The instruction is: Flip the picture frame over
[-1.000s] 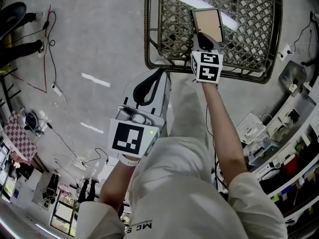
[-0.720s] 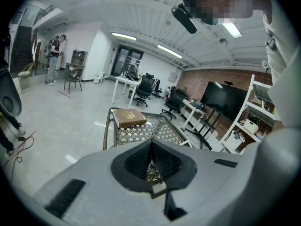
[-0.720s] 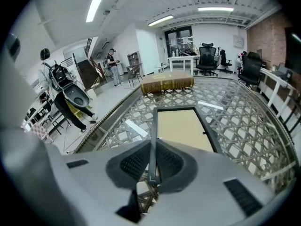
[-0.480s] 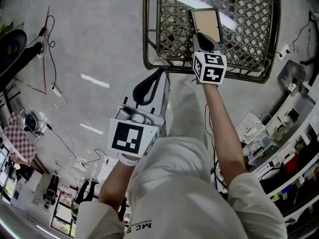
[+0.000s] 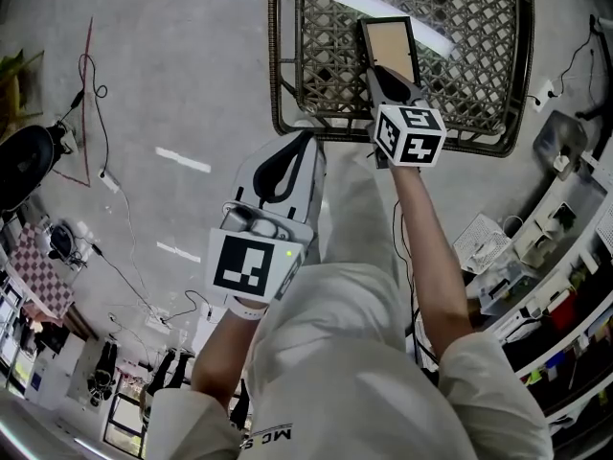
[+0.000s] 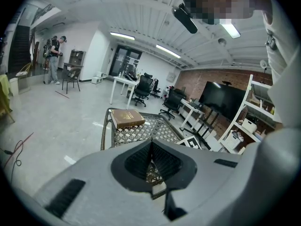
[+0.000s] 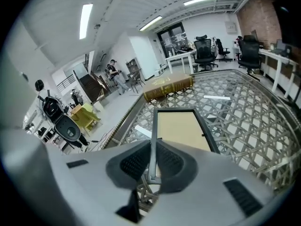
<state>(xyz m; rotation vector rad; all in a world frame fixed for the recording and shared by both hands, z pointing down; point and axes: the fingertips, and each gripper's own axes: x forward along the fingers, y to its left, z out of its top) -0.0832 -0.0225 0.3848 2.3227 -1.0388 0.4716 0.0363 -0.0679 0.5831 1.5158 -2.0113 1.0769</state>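
Observation:
The picture frame has a dark rim and shows a tan backing; it sits tilted over the metal lattice table. My right gripper is shut on the frame's near left edge. In the right gripper view the frame stretches away from the right gripper, its thin edge pinched between the pads. My left gripper hangs back near the person's body, off the table, shut with nothing in it. In the left gripper view, the left gripper points toward the table.
A brown book lies at the table's far end, seen also as the book. Shelves with boxes stand at the right. Cables trail over the grey floor at the left. A person stands far off.
The right gripper has turned and shifted slightly, and the frame has swung a little left and looks narrower, more tilted. The left gripper has stayed put.

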